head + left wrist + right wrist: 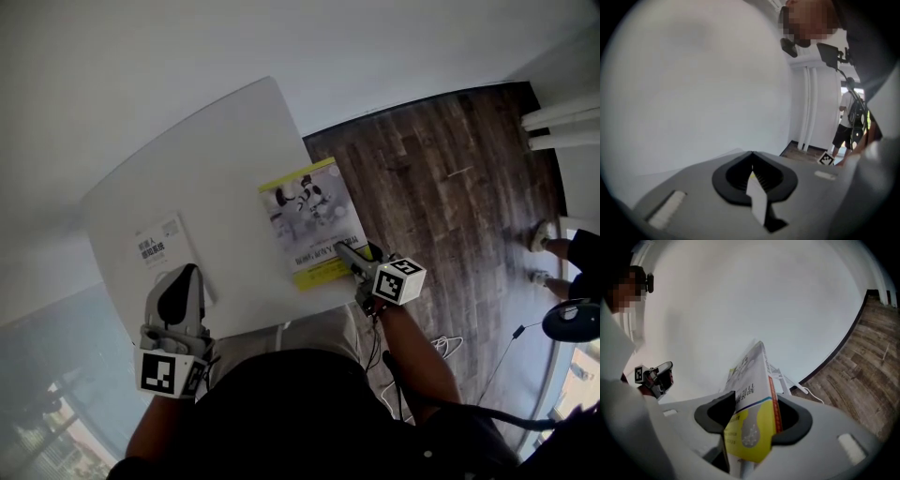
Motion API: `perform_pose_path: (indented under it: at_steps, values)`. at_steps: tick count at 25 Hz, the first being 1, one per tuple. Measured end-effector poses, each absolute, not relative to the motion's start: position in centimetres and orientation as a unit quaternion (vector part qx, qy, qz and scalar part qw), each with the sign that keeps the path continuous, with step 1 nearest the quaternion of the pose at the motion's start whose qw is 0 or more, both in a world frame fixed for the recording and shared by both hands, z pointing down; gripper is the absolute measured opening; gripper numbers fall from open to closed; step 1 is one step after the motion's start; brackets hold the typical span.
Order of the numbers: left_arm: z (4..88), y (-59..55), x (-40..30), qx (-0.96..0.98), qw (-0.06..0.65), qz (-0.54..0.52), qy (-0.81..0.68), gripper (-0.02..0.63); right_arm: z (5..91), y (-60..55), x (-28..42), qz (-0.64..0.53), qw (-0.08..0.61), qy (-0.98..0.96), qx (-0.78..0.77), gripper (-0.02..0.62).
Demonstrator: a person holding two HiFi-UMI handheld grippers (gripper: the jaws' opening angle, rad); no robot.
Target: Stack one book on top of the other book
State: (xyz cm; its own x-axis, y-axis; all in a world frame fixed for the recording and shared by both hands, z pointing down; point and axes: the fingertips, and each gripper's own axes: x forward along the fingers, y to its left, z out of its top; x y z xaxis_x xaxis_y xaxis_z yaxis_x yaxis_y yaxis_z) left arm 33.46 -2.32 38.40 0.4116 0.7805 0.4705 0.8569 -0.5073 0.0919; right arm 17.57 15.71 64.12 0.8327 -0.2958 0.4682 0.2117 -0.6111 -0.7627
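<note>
Right gripper (347, 253) clamped on near edge of yellow book (307, 216); book runs forward between the jaws. Left gripper (183, 286) pinched on white book (157, 246) edge.

Two books are set on the table (234, 141), well apart: the left book (161, 246) toward its left side, the right book (309, 217) along its right edge, beside the floor (441, 178). Each book's near end is taken between jaws, by the left gripper (183, 274) and the right gripper (344, 249).
</note>
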Motion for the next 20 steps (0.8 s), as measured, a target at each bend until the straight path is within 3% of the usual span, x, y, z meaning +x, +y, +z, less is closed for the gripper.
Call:
perform_pose_path:
  at_steps: [5, 9, 20]
  values:
    - [37.5, -3.2, 33.6, -0.843, 0.062, -0.215, -0.490, 0.006, 62.6, 16.2, 17.4, -0.288, 0.397, 0.010, -0.871, 0.156]
    - [37.2, -4.5, 34.1, -0.847, 0.055, -0.197, -0.490, 0.006, 61.7, 16.3, 17.5, -0.283, 0.384, -0.004, -0.879, 0.130]
    - [33.1, -6.9, 34.7, -0.861, 0.033, -0.166, -0.480, 0.006, 57.9, 16.6, 18.1, -0.229, 0.431, -0.038, -0.872, 0.086]
